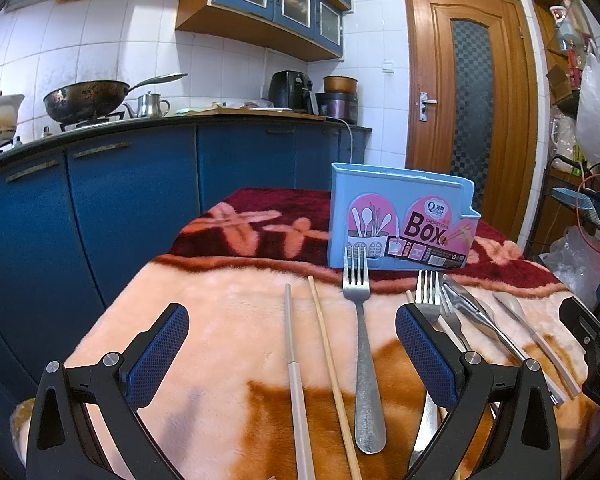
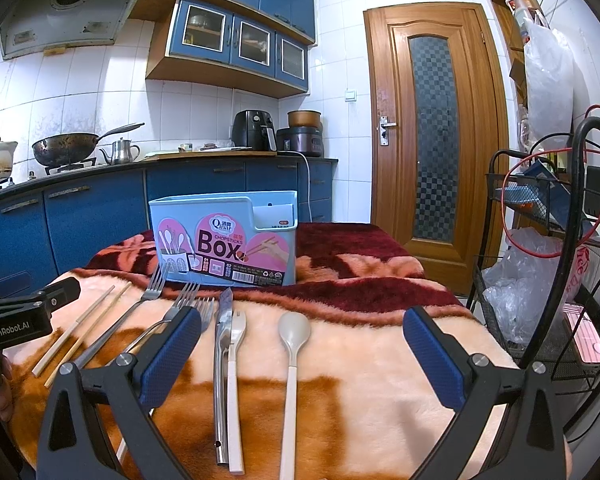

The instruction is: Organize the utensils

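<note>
A light blue chopsticks box (image 1: 400, 224) stands upright at the back of the blanket-covered table; it also shows in the right wrist view (image 2: 224, 240). In front of it lie a metal chopstick (image 1: 294, 368), a wooden chopstick (image 1: 332, 372), a steel fork (image 1: 362, 344), more forks (image 1: 428, 296), steel tongs (image 2: 222, 360), a white fork (image 2: 234, 372) and a beige spoon (image 2: 292, 364). My left gripper (image 1: 292, 344) is open above the chopsticks and fork. My right gripper (image 2: 302, 344) is open above the tongs, white fork and spoon. Both hold nothing.
The pink and brown fleece blanket (image 1: 220, 320) covers the table. Blue kitchen cabinets (image 1: 132, 184) with a wok (image 1: 84, 100) stand behind on the left. A wooden door (image 2: 432, 140) is behind on the right. A black wire rack (image 2: 560, 280) with bags stands close to the table's right edge.
</note>
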The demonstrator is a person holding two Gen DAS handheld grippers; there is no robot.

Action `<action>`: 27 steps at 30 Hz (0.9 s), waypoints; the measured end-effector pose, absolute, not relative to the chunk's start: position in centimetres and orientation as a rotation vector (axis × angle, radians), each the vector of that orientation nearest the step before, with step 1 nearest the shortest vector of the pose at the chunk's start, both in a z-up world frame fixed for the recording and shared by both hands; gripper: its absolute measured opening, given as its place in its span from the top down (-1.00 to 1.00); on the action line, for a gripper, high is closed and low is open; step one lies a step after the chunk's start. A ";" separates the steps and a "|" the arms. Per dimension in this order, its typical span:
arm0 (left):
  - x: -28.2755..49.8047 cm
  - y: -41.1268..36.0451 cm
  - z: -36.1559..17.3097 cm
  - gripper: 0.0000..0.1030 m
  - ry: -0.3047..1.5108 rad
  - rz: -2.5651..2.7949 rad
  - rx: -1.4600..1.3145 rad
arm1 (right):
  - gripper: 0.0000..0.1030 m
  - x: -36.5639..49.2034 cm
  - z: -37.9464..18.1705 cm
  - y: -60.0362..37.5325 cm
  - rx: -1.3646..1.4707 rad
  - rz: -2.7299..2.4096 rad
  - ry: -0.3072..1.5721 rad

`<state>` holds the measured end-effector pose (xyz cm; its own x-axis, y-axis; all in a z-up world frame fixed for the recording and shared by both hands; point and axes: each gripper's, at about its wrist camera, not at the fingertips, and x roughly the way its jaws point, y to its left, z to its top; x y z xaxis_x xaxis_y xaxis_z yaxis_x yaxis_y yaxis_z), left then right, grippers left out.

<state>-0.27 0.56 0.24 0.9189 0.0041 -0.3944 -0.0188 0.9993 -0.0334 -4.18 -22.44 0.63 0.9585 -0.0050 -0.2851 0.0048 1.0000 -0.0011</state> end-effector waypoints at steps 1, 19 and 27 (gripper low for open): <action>-0.3 0.5 0.2 -0.99 0.404 0.012 -0.037 | -1.00 -4.2 0.6 -22.4 -0.001 -0.005 0.288; -0.2 0.6 0.1 -0.99 0.403 0.015 -0.037 | -1.00 -4.2 0.6 -22.4 0.000 -0.005 0.288; -0.2 0.6 0.1 -0.99 0.404 0.015 -0.038 | -1.00 -4.2 0.6 -22.5 0.000 -0.005 0.290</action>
